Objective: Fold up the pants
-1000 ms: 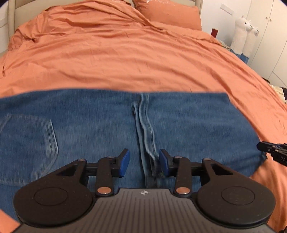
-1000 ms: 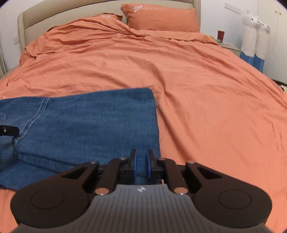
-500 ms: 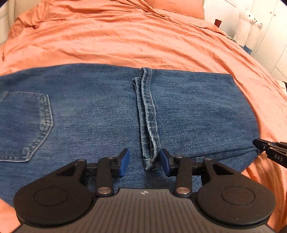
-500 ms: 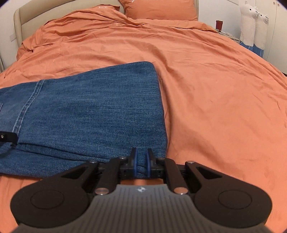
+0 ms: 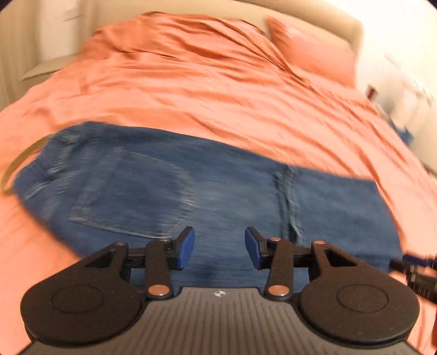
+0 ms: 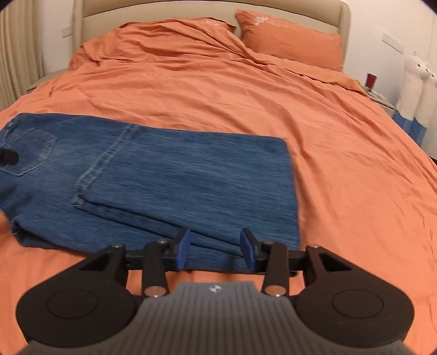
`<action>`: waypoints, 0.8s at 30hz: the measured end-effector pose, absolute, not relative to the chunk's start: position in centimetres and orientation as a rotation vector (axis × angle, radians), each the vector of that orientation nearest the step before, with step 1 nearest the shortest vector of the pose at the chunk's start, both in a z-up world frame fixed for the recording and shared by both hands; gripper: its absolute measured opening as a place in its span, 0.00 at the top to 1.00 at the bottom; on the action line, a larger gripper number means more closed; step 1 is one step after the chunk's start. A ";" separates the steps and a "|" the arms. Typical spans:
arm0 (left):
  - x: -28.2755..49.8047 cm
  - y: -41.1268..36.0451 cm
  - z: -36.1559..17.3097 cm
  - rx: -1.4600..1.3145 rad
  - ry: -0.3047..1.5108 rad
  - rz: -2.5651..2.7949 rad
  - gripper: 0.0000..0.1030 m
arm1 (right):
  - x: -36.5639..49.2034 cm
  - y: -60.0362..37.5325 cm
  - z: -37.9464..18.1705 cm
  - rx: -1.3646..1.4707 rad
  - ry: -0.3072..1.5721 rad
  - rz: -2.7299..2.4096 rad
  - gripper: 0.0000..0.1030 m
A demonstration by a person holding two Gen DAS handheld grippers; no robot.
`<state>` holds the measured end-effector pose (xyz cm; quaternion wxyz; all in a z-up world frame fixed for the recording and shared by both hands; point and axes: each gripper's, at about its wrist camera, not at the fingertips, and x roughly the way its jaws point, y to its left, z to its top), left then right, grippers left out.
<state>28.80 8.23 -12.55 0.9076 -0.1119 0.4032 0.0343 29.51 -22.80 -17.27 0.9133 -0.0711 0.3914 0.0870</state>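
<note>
Blue jeans [image 6: 169, 185] lie folded flat on the orange bed, legs doubled over, back pocket [image 6: 30, 153] at the left. In the left wrist view the jeans [image 5: 218, 196] are blurred, pocket at centre-left and the hem seam [image 5: 289, 202] to the right. My left gripper [image 5: 220, 247] is open and empty above the near edge of the jeans. My right gripper [image 6: 215, 247] is open and empty, jaws just above the folded near-right edge. The right gripper's tip shows at the left view's right edge [image 5: 415, 270].
An orange duvet [image 6: 245, 90] covers the whole bed, with pillows [image 6: 292, 41] and a beige headboard [image 6: 191, 11] at the back. A white plush toy [image 6: 415, 84] and a nightstand with a red cup [image 6: 371, 80] stand at the right.
My right gripper has opened and let go of the jeans' folded edge. My left gripper has swung left along the jeans, away from the hem seam; both have lifted back a little.
</note>
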 end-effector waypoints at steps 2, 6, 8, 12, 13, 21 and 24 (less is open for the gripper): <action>28.0 10.4 -12.3 -0.294 0.814 0.123 0.50 | 29.3 -21.3 -16.9 -0.144 0.808 0.202 0.64; 26.1 15.0 -12.2 -0.438 0.761 0.227 0.50 | 29.2 -18.1 -16.4 -0.178 0.806 0.264 0.64; 25.4 16.7 -12.4 -0.503 0.736 0.267 0.50 | 29.2 -16.4 -16.1 -0.209 0.805 0.302 0.65; 24.2 20.5 -13.2 -0.651 0.670 0.316 0.48 | 30.0 -13.2 -15.8 -0.226 0.815 0.377 0.66; 24.1 21.4 -13.5 -0.680 0.657 0.331 0.48 | 30.4 -12.5 -15.7 -0.235 0.820 0.395 0.66; 23.5 28.1 -16.8 -0.990 0.569 0.483 0.43 | 35.0 -7.9 -15.9 -0.404 0.857 0.479 0.71; 24.0 30.0 -19.0 -1.118 0.590 0.510 0.43 | 37.3 -7.1 -16.4 -0.430 0.888 0.484 0.72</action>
